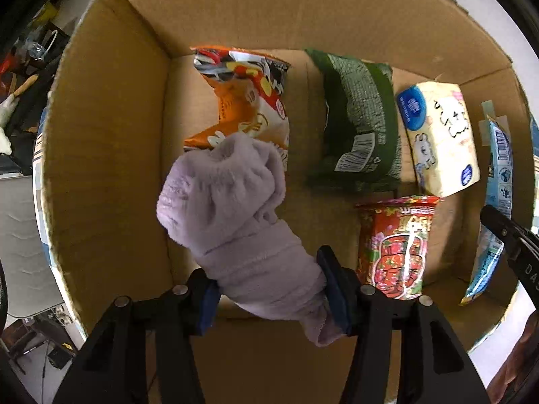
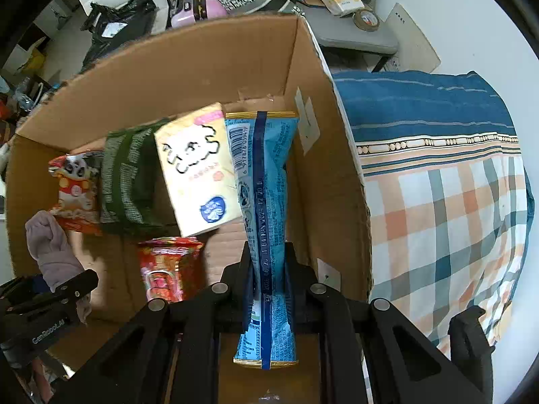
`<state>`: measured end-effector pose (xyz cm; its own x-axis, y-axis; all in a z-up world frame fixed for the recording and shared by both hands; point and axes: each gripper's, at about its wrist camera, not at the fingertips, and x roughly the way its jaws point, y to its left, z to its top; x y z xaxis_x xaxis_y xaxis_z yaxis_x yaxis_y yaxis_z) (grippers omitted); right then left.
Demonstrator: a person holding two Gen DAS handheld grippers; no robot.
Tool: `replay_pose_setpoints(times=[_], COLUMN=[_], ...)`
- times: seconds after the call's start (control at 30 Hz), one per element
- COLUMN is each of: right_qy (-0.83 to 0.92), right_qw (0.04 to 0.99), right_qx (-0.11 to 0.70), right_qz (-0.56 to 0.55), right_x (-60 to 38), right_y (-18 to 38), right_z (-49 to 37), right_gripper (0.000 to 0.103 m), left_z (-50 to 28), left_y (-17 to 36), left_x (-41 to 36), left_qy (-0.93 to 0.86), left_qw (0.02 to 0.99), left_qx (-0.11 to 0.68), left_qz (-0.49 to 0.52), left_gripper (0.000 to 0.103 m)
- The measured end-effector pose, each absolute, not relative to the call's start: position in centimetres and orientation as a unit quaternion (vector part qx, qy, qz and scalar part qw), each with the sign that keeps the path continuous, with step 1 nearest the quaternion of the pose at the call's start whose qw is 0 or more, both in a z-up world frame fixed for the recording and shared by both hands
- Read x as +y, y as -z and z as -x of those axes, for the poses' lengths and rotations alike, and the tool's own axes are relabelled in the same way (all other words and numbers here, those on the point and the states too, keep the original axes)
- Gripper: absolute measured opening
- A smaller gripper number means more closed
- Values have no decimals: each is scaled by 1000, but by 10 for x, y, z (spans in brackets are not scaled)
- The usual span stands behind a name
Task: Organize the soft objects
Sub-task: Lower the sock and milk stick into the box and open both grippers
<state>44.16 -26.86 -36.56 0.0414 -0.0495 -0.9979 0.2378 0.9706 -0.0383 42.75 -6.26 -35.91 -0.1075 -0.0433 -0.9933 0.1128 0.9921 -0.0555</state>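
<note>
Looking down into the cardboard box (image 1: 111,155), we find four items on its floor: an orange snack bag (image 1: 246,97) near the far left corner, a green packet (image 1: 360,118) beside it, a cream tissue pack (image 1: 441,138) further right, and a red noodle cup (image 1: 397,245) nearer us. Outside the box's right wall lies a plaid and striped cloth (image 2: 448,185); clutter fills the room beyond. Our left gripper (image 1: 269,289) clamps a fluffy lilac sock (image 1: 232,208), bunched, above the left half. Our right gripper (image 2: 267,276) pinches a blue snack pouch (image 2: 266,175), hanging along the right wall.
</note>
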Motion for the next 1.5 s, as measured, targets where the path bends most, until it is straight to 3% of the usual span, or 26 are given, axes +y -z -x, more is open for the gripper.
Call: replay_pose_setpoints(times=[0.2, 0.27, 0.33, 0.43, 0.5, 0.73, 1.0, 1.5], right_qy=[86, 83, 75, 66, 64, 45, 36, 23], right_qw=[700, 697, 699, 701, 701, 714, 733, 772], right_qx=[706, 709, 708, 707, 707, 694, 675, 631], right_qz=[-63, -66, -71, -69, -67, -73, -72, -72], right_x=[-268, -267, -267, -264, -263, -250, -240, -247], right_y=[376, 375, 374, 367, 364, 345, 314, 239], right_z=[-440, -439, -438, -434, -431, -415, -399, -356], right_gripper=[21, 31, 54, 69, 70, 96, 102, 102], left_z=[-427, -428, -426, -424, -421, -397, -369, -325], left_y=[361, 359, 354, 345, 338, 300, 255, 164], left_x=[-63, -67, -68, -68, -67, -53, -46, -44], left_qy=[58, 56, 58, 55, 53, 39, 28, -14], left_qw=[663, 665, 671, 680, 685, 720, 758, 821], left_qx=[746, 744, 739, 731, 726, 693, 652, 571], left_qz=[-18, -22, -19, -16, -11, -4, -10, -6], left_gripper=[56, 69, 78, 92, 92, 96, 97, 97])
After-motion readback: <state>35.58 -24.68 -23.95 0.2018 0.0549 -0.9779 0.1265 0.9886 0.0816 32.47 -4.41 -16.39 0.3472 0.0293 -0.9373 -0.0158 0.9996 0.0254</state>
